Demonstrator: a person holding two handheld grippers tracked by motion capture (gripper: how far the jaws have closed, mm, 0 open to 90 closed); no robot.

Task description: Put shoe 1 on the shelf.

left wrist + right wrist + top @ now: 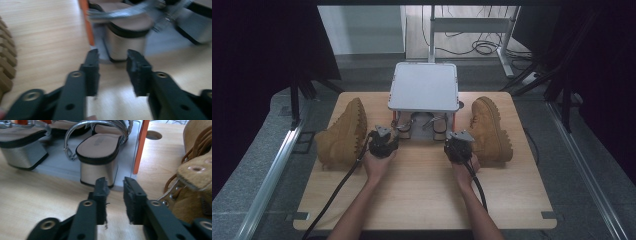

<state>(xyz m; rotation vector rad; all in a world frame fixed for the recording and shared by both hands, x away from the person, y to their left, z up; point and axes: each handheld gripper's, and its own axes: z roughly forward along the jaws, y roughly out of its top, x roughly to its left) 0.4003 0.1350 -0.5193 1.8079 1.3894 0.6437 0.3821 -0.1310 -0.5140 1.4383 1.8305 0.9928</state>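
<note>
Leftmost on the tabletop (pixel 422 190) lies a tan boot (pixel 343 134) on its side, sole turned toward the left hand-held gripper (pixel 393 134), which sits just beside it. In the left gripper view this hand-held gripper (pixel 112 71) has its jaws apart with nothing between them, only bare wood, and the block heel of a sandal (pixel 125 41) stands just ahead of the tips, not touched (the picture is blurred, so finer detail is hard to tell). An orange post (pixel 86 22) rises at the heel's left.

At the middle stands a small rack with a grey flat top (pixel 424 86); its low shelf (pixel 60 171) holds two sandals with silver straps and metallic heels, side by side.

Further right, the right hand-held gripper (pixel 452 139) points at that shelf too. In the right gripper view its jaws (pixel 114 195) stand apart and empty, their tips just short of the heel of the nearer sandal (pixel 98 157); the other sandal (pixel 21 147) rests farther left on the shelf. Another orange post (pixel 140 147) stands right of the heel.

Rightmost, a second tan boot (pixel 490 129) stands upright on the tabletop, close beside the right hand-held gripper, laces (pixel 197 147) showing.
</note>
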